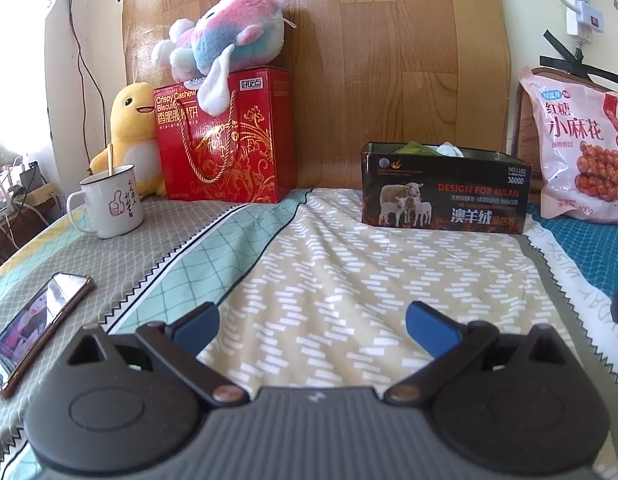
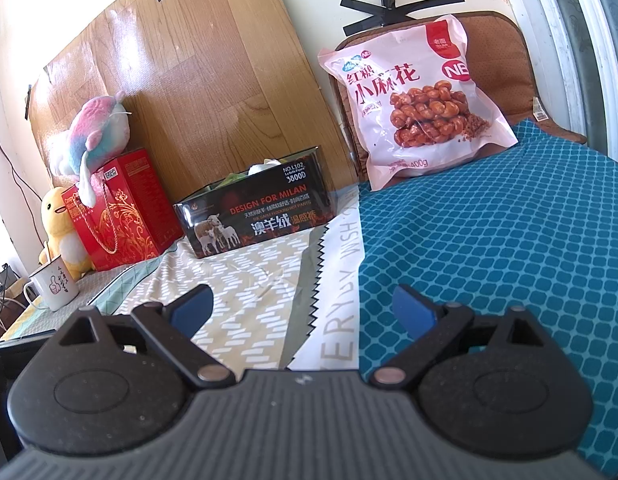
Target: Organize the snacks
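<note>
Snack bag (image 2: 419, 100) upright against cushion (image 2: 505, 68)

both wrist views low, facing headboard; sharing black tin (image 1: 443, 190) (image 2: 255, 210)

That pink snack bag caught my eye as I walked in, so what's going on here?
Nothing is being handled yet. The left gripper and right gripper are both open and empty, hovering low over the patterned bedspread. Ahead, the pink snack bag leans upright against a brown cushion. The open black tin, with some items already inside, and the red biscuit box stand along the wooden board.
</note>
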A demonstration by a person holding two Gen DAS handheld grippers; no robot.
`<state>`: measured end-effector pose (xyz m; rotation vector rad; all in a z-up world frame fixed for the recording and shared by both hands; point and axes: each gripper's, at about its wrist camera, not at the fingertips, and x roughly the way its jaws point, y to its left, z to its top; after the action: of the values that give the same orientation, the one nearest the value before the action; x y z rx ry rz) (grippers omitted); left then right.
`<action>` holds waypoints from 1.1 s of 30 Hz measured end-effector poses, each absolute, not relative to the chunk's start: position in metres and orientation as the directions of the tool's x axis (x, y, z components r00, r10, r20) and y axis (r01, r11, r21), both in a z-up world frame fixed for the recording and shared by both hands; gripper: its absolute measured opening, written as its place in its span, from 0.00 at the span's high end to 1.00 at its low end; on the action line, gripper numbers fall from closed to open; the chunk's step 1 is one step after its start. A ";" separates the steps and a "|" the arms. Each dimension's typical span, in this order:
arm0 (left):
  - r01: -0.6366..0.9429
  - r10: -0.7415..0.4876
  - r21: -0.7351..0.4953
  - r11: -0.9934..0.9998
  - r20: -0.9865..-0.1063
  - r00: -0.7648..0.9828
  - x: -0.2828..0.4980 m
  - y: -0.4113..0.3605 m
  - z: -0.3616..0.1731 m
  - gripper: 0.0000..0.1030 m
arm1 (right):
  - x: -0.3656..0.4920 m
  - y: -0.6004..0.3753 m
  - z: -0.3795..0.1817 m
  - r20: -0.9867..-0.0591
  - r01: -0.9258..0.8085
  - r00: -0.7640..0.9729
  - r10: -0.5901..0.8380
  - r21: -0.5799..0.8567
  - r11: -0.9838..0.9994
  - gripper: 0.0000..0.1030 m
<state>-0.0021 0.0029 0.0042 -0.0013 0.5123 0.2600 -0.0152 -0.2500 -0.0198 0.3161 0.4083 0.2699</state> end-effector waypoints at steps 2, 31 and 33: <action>-0.248 0.247 0.065 0.967 -0.493 0.835 -0.001 0.003 0.003 0.00 | -0.015 -0.250 -0.020 -0.344 -0.192 0.884 0.318 0.352 0.916 0.05; -0.254 0.256 0.077 0.964 -0.521 0.814 0.003 0.005 0.001 0.00 | -0.015 -0.249 -0.021 -0.346 -0.195 0.882 0.320 0.350 0.916 0.05; -0.252 0.255 0.078 0.965 -0.521 0.815 0.003 0.005 0.001 0.00 | -0.015 -0.249 -0.021 -0.346 -0.195 0.882 0.320 0.350 0.916 0.05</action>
<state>0.0027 0.0051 0.0014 0.0050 0.5565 0.2707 -0.0147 -0.2487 -0.0210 0.3135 0.4102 0.2724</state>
